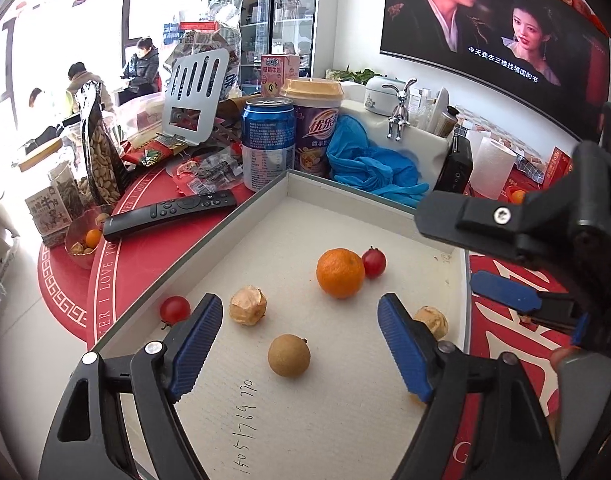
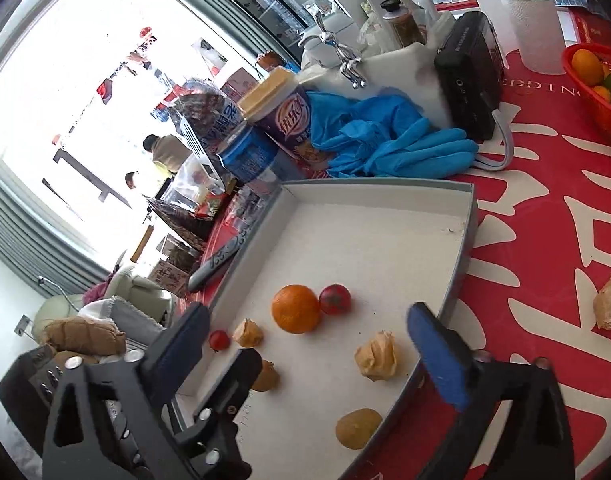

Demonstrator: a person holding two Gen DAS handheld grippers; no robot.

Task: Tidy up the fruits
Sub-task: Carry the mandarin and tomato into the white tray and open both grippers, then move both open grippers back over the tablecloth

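Hovering over a shallow white cardboard tray (image 1: pixel 265 208), the left hand-held gripper (image 1: pixel 297 336) is shown with its blue ribbed jaws spread wide and nothing pressed between them. A round tan longan (image 1: pixel 288 356) lies on the tray floor in the gap, just ahead of the pads and touching neither; being round, it offers no long axis to line up with.

Ahead of it a small orange mandarin (image 1: pixel 340 274) is seen touching a red cherry tomato (image 1: pixel 373 263). A papery husked groundcherry (image 1: pixel 247 305) sits just inside the left jaw, a second red cherry tomato (image 1: pixel 174 309) lies at the tray's left wall, and a second husked groundcherry (image 1: pixel 435 320) lies partly hidden behind the right jaw.

The right hand-held gripper (image 2: pixel 309 328) is likewise held fully open and empty at the tray's near right edge. Another husked fruit (image 2: pixel 609 303) is left out on the red printed tabletop (image 2: pixel 545 208), off to that gripper's right, so the right hand is judged the nearer for it.

Handwritten digits on the tray floor read roughly "1505176970". "I LOVE YOU" is printed on the red cloth's border, and "优乐美" on the purple milk-tea cup (image 1: pixel 311 132). Chinese subtitles run under a wall screen (image 1: pixel 493 20). The blue drink can's (image 1: pixel 268 142) print is too small to read.
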